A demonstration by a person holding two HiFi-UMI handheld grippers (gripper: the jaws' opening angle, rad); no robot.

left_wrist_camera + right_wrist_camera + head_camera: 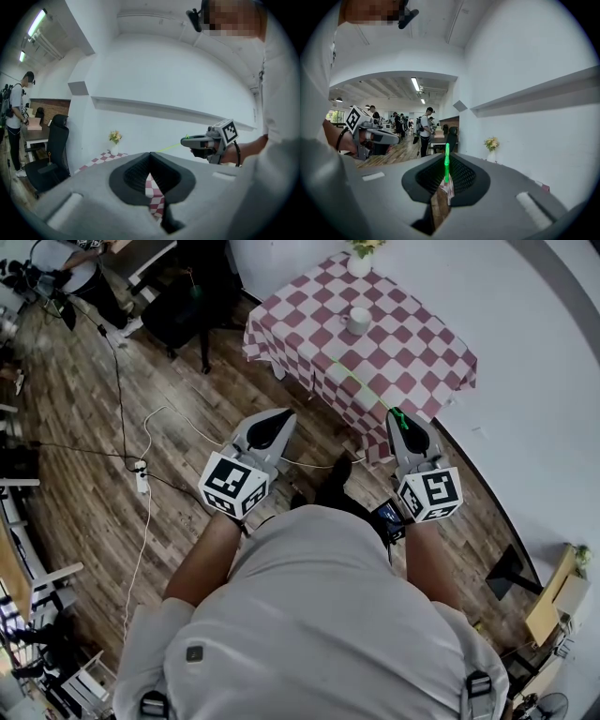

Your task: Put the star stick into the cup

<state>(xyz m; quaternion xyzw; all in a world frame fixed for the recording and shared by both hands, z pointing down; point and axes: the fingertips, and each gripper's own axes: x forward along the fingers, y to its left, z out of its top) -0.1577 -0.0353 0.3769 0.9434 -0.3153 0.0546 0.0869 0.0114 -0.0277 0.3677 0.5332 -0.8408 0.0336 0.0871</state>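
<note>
The star stick [362, 386] is a thin green rod. It runs from my right gripper [398, 416], which is shut on its green end, out over the edge of the red-and-white checkered table [412, 367]. In the right gripper view the green end [446, 162] stands up between the shut jaws of the right gripper [446, 157]. A white cup [358, 321] stands on the table, well ahead of both grippers. My left gripper [277, 418] hangs over the wood floor, short of the table, shut and holding nothing. From the left gripper [150, 157], the right gripper [187, 139] and the stick [169, 147] show at the right.
A vase of flowers [361, 259] stands at the table's far end. A black office chair [187, 310] stands left of the table. Cables and a power strip [142, 479] lie on the floor at left. A white wall runs along the right, and people stand at desks behind.
</note>
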